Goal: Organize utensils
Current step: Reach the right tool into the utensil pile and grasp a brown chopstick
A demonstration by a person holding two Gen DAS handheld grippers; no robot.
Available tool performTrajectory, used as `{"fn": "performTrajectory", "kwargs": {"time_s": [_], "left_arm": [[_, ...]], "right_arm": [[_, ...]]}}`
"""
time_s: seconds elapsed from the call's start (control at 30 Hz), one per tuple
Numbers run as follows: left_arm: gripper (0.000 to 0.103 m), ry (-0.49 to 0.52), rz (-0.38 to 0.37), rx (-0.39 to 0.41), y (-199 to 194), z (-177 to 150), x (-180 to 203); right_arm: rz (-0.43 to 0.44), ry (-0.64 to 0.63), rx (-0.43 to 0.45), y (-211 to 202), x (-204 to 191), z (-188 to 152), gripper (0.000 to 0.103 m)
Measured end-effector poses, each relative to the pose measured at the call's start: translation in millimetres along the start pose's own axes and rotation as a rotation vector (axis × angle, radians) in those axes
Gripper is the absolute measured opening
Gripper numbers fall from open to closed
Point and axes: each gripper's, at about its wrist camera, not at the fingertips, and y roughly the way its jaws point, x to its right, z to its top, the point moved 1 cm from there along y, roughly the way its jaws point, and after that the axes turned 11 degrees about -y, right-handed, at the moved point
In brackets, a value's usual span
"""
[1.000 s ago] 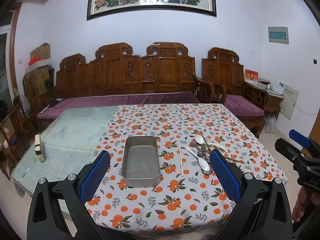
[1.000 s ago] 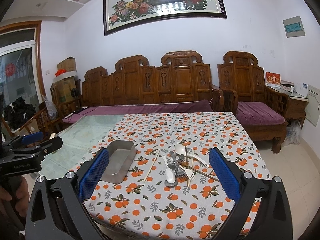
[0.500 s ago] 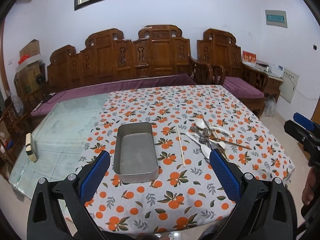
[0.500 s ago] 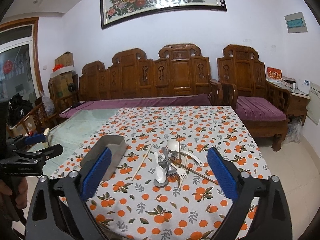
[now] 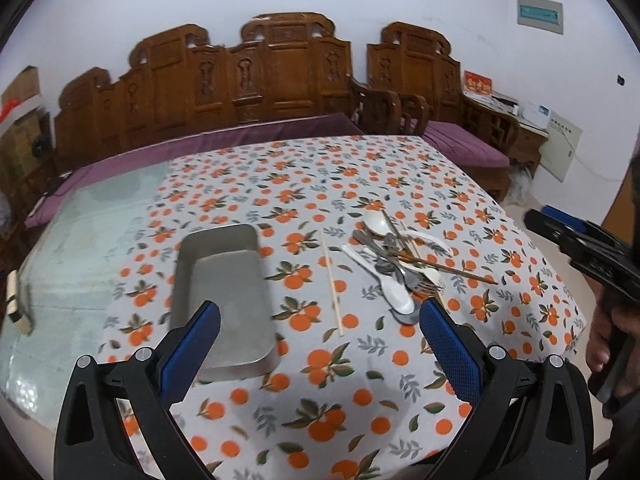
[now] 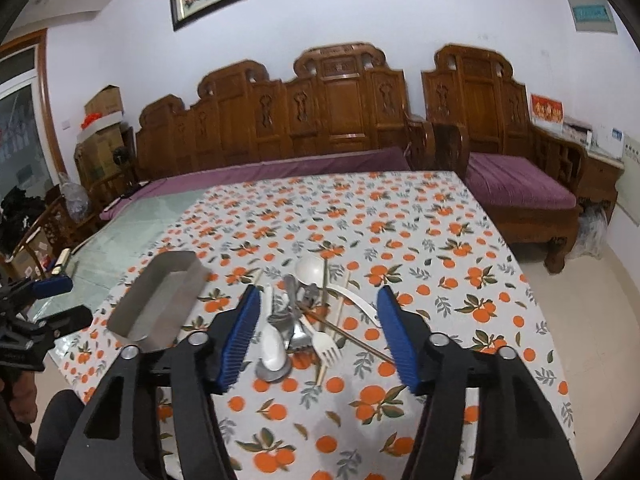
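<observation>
Stainless steel, white plastic and wood lie tangled in one utensil pile (image 6: 308, 316) on the orange-print tablecloth (image 6: 400, 240) of the table, with the empty metal tray (image 5: 224, 292) well apart to its left and a single pale chopstick (image 5: 332, 280) lying between tray and pile. The right claw (image 6: 316, 336) hangs above the near end of the pile, its blue pads closing but pressing on nothing; a white spoon (image 6: 272, 344), a white fork (image 6: 324, 344) and a metal fork lie below the gap. The left claw (image 5: 320, 348) stands wide open and empty over the cloth near the tray's front corner. Principal risk: because the pieces overlap and cross, a closing claw would probably catch two handles at once, or lift one and drag the dark chopstick (image 6: 356, 340) and neighbours across the cloth. The thin, flat handles lie flush on the fabric, so the pads might also pinch the cloth and shift the pile, or slide off the smooth plastic altogether. The pile's near position brings a knocked piece close to the table edge.
</observation>
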Motion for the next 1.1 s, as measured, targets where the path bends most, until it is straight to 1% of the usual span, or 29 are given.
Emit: {"fn": "performTrajectory", "kwargs": {"time_s": [0.1, 0.13, 0.17, 0.23, 0.27, 0.33, 0.4, 0.5, 0.57, 0.63, 0.67, 0.73, 0.87, 0.93, 1.0, 1.1], "left_arm": [[0.096, 0.015, -0.015, -0.013, 15, -1, 8], [0.096, 0.023, -0.021, -0.021, 21, -2, 12], [0.096, 0.027, -0.025, -0.028, 26, -3, 14], [0.096, 0.033, -0.031, -0.045, 37, -4, 17], [0.096, 0.038, -0.029, -0.052, 41, -6, 18], [0.096, 0.045, -0.028, -0.067, 49, -9, 20], [0.096, 0.053, -0.026, -0.08, 55, -13, 20], [0.095, 0.059, -0.022, -0.105, 65, -17, 21], [0.093, 0.057, -0.032, -0.127, 72, -19, 23], [0.085, 0.048, -0.031, -0.147, 80, -20, 24], [0.083, 0.045, -0.028, -0.151, 83, -20, 25], [0.077, 0.044, -0.03, -0.168, 93, -18, 28], [0.07, 0.045, -0.032, -0.195, 114, -12, 33], [0.064, 0.05, -0.022, -0.215, 129, -9, 34], [0.06, 0.051, -0.009, -0.231, 141, -7, 35], [0.059, 0.043, -0.007, -0.253, 156, -5, 33]], "right_arm": [[0.005, -0.012, -0.037, 22, 9, 2, 0.058], [0.011, -0.019, -0.051, 31, 12, 3, 0.056], [0.024, -0.025, -0.058, 38, 16, 3, 0.052], [0.05, -0.03, -0.078, 50, 20, 4, 0.051], [0.074, -0.046, -0.103, 62, 21, 1, 0.048], [0.093, -0.09, -0.145, 78, 21, -7, 0.047], [0.094, -0.128, -0.186, 93, 23, -20, 0.047], [0.105, -0.128, -0.233, 110, 35, -41, 0.047], [0.117, -0.108, -0.258, 119, 44, -52, 0.047], [0.116, -0.11, -0.277, 125, 48, -58, 0.047], [0.12, -0.112, -0.283, 127, 49, -59, 0.047], [0.124, -0.134, -0.307, 133, 49, -65, 0.047], [0.112, -0.152, -0.342, 142, 52, -75, 0.047], [0.104, -0.177, -0.359, 146, 50, -80, 0.047], [0.098, -0.206, -0.377, 149, 48, -84, 0.043], [0.102, -0.234, -0.379, 148, 45, -85, 0.036]]}}
